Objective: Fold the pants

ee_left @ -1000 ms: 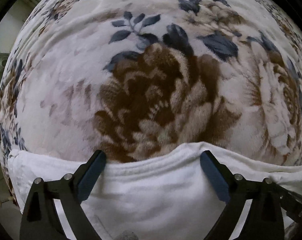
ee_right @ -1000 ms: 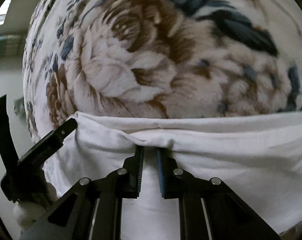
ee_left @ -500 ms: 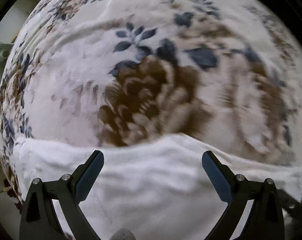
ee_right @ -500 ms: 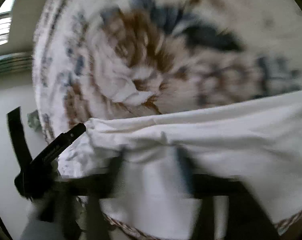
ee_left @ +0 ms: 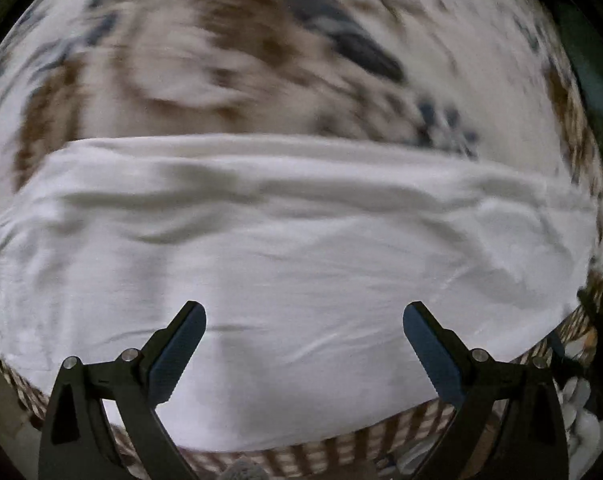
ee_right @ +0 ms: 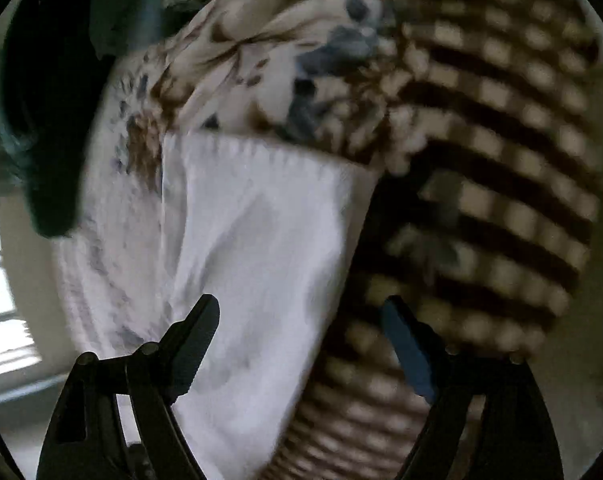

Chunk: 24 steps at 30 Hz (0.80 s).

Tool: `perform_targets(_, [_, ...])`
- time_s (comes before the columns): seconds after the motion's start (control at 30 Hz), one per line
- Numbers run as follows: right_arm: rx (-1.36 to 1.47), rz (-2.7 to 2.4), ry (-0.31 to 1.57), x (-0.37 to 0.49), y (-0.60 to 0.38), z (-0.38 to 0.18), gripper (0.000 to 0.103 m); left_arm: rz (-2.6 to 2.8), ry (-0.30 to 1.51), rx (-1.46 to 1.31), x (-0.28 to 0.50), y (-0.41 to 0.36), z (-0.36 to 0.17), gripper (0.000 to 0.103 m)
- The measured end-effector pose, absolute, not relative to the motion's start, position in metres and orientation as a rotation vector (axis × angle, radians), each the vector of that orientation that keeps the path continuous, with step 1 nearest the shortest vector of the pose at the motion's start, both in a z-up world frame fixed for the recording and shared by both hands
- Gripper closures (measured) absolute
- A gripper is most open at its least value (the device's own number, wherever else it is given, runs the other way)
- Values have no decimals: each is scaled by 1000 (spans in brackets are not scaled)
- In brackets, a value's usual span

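The white pants (ee_left: 301, 248) lie as a folded band across a floral blanket (ee_left: 221, 60). In the right wrist view the pants (ee_right: 261, 240) show one end with a stitched hem at the bed's edge. My left gripper (ee_left: 303, 316) is open and empty, held over the near part of the pants. My right gripper (ee_right: 301, 312) is open and empty, above the end of the pants. Both views are blurred by motion.
A brown and cream checked cover (ee_right: 501, 140) hangs down the side of the bed; it also shows along the near edge in the left wrist view (ee_left: 341, 452). A dark object (ee_right: 53, 100) sits at the upper left. A window (ee_right: 1, 300) shows at left.
My right gripper was shut on the pants' edge and has opened and swung away to the pants' end. My left gripper has pulled back, so more of the pants shows.
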State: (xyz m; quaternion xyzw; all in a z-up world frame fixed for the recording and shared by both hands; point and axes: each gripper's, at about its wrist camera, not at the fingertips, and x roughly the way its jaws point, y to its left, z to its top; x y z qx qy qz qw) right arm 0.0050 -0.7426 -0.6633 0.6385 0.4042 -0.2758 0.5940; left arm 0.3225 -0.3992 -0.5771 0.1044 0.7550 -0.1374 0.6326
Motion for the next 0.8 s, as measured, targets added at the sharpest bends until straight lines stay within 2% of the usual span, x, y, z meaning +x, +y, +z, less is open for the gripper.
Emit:
perform_targets(0.1, [1510,-577,841,10,-750,-677,24,-305,1757,308,318,-425,-602,2])
perform_targets(0.13, [1510,-548,807,15,-750,-677,27,-295,1763,315,321,-429,-609,2])
perform_targets(0.17, [1515,-525,777,18,-751,-676,34,-287,1769,318,323,-434,-614,1])
perform_targets(0.2, [1525,-488,740,24,-753,-676,36,-281,1779,313,327,-438,-619,0])
perform_targets(0.4, [1567,-434,681,49,-765,-697,36,-269,1807,316,331,-449,-634,0])
perform_targets(0.57, [1656,-330,545,54,-764,-701,36,-252,1840,317,324,-445,-650,0])
perform_targets(0.63, [1641,-324,571,62,-763,-705,40,-250,1868,317,334,-448,-656,0])
perform_targets(0.67, [1628,-341,592,67,-763,-706,56,-246,1874,314,339,-451,-659,0])
perform_targets(0.7, [1616,-355,613,70,-761,-707,78,-245,1874,312,354,-450,-659,0])
perform_targets(0.73, [1603,-372,631,75,-759,-706,86,-245,1865,308,355,-451,-658,0])
perform_targets(0.8, [1573,-400,644,75,-757,-700,87,-250,1844,306,355,-452,-656,0])
